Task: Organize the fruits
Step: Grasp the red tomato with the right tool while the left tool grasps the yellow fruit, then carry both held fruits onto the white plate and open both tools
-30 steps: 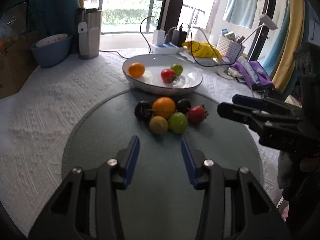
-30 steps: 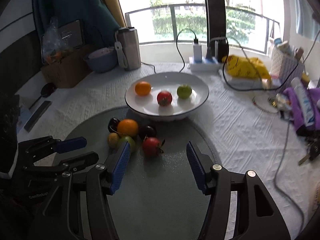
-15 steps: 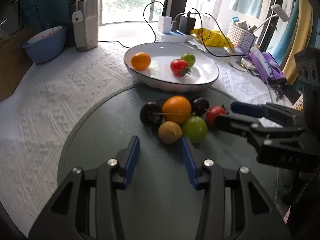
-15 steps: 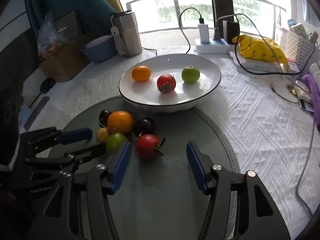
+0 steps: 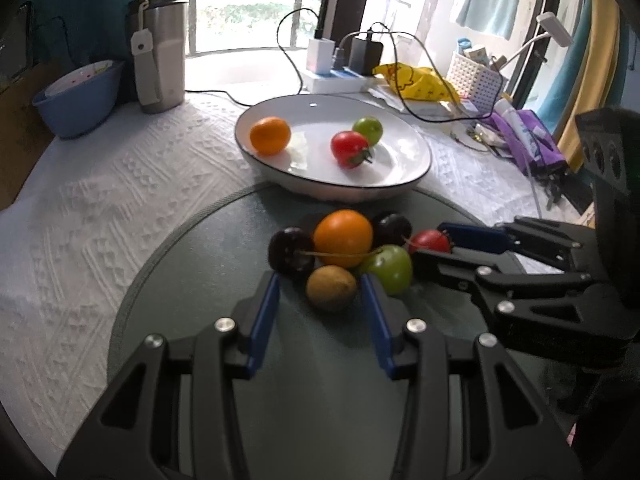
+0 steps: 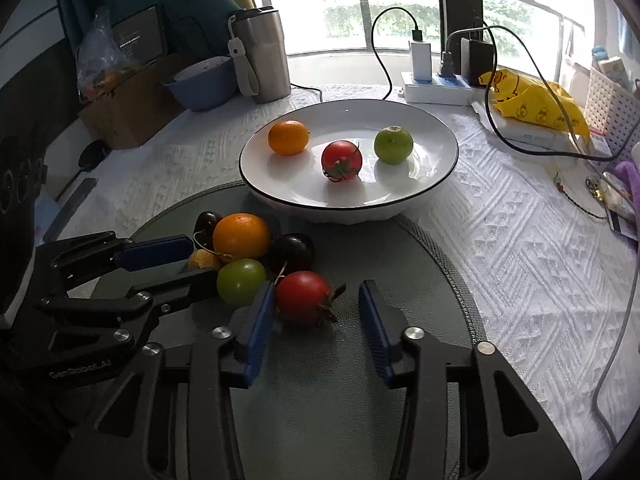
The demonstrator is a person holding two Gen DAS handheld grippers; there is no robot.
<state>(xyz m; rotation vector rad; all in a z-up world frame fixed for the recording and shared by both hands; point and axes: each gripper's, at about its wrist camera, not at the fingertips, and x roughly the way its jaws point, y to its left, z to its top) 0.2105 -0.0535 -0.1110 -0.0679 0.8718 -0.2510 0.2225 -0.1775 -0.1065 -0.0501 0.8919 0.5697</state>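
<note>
Six fruits are sitting bunched together on the round grey-green mat (image 6: 400,360): an orange (image 6: 241,236), two dark cherries (image 6: 291,252), a green tomato (image 6: 241,281), a brownish-yellow fruit (image 5: 331,287) and a red tomato (image 6: 304,298). We're holding our right gripper (image 6: 316,312) wide open around that red tomato, which is lying on its side with the green stem end pointing right toward the far pad, touching or nearly touching the left pad. Our left gripper (image 5: 320,300) is open too, fingertips sitting either side of the brownish-yellow fruit, gripping nothing. One cherry's long thin stem is lying across the front of the orange.

Behind the pile, a white bowl with a dark rim (image 6: 448,168) is holding a smaller orange (image 6: 288,137), another red tomato (image 6: 341,160) and a green one (image 6: 393,145), all spaced apart. Everything's resting on a white textured tablecloth (image 6: 520,248), with a steel tumbler (image 6: 262,60), blue bowl (image 6: 204,84) and power strip (image 6: 436,88) by the window.
</note>
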